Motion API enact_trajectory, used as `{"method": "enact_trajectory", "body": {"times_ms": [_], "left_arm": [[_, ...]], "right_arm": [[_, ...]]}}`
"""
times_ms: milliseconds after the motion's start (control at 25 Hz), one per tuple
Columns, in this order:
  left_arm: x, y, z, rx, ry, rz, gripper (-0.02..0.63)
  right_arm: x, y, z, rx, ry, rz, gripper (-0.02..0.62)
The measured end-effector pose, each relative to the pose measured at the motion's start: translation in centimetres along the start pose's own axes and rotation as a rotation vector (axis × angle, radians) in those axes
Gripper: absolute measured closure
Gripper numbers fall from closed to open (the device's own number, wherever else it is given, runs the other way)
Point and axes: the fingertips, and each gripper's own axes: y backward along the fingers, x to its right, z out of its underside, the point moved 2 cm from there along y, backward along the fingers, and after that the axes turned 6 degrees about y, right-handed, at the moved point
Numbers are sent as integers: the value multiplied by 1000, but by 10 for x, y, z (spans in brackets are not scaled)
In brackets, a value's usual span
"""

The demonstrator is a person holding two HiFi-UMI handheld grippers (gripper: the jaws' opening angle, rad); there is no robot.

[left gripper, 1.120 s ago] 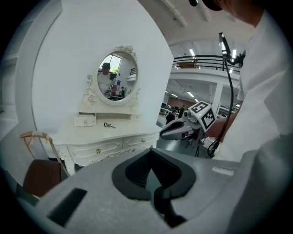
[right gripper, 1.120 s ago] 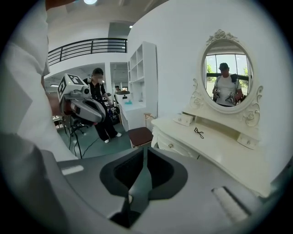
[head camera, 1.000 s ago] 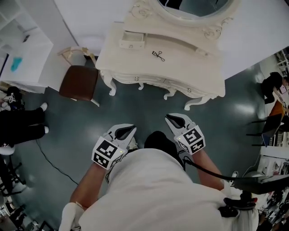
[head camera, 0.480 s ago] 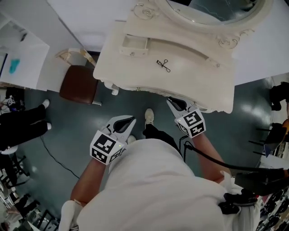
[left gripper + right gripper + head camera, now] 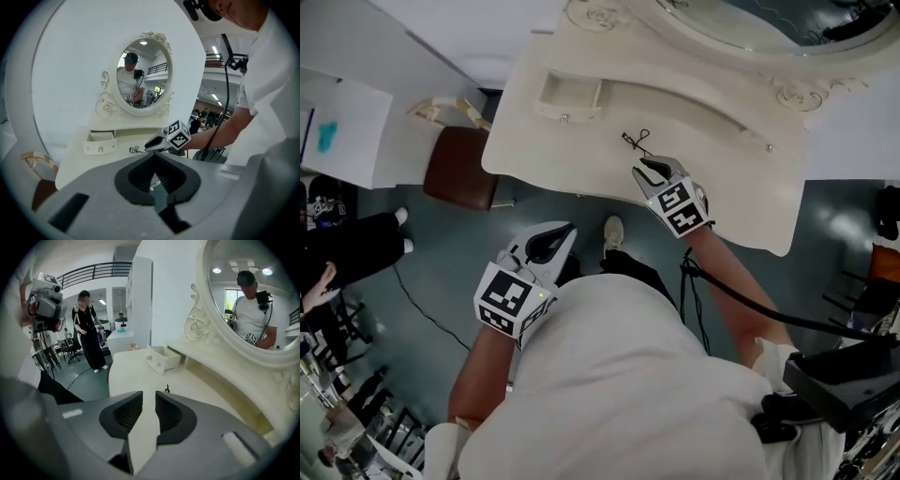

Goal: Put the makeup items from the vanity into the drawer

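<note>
A small black eyelash curler (image 5: 636,142) lies on the cream vanity (image 5: 741,202), right of its little open drawer (image 5: 567,95). My right gripper (image 5: 639,167) hovers over the vanity top just short of the curler, jaws open by a narrow gap with nothing between them. In the right gripper view the curler (image 5: 167,389) peeks over the right gripper (image 5: 149,397), with the drawer (image 5: 161,359) behind. My left gripper (image 5: 567,230) hangs over the floor in front of the vanity edge, jaws shut and empty. The left gripper view shows the curler (image 5: 136,150) and drawer (image 5: 100,143) beyond the left gripper (image 5: 153,157).
An oval mirror (image 5: 750,19) rises at the back of the vanity. A brown stool (image 5: 461,169) stands left of the vanity. A person in black (image 5: 89,333) stands on the floor to the left. A cable runs along my right arm.
The view has closed in on the vanity. My right gripper went from the front edge out over the top, up to the curler. The left gripper stayed low.
</note>
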Motion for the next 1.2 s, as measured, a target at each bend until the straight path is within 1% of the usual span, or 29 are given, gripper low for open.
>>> {"method": "enact_trajectory", "body": {"times_ms": [160, 280, 440, 600, 720, 920, 1200], "left_arm": [[-20, -8, -12, -6, 12, -2, 603], [-41, -10, -20, -11, 11, 14, 603], [-71, -8, -34, -18, -21, 64, 603], [-107, -4, -52, -24, -53, 115, 603], [-135, -4, -61, -31, -63, 149, 603], [-166, -11, -69, -45, -90, 222, 603], [-187, -17, -83, -40, -136, 328, 603]], "right_arm": [[27, -35, 6, -66, 29, 32, 499], [41, -60, 4, -110, 38, 58, 497], [47, -87, 7, -181, 45, 80, 503], [52, -100, 12, -244, 21, 117, 525], [55, -104, 11, -264, -4, 149, 561], [55, -106, 4, -290, -49, 191, 571], [48, -90, -25, -284, -88, 213, 572]]}}
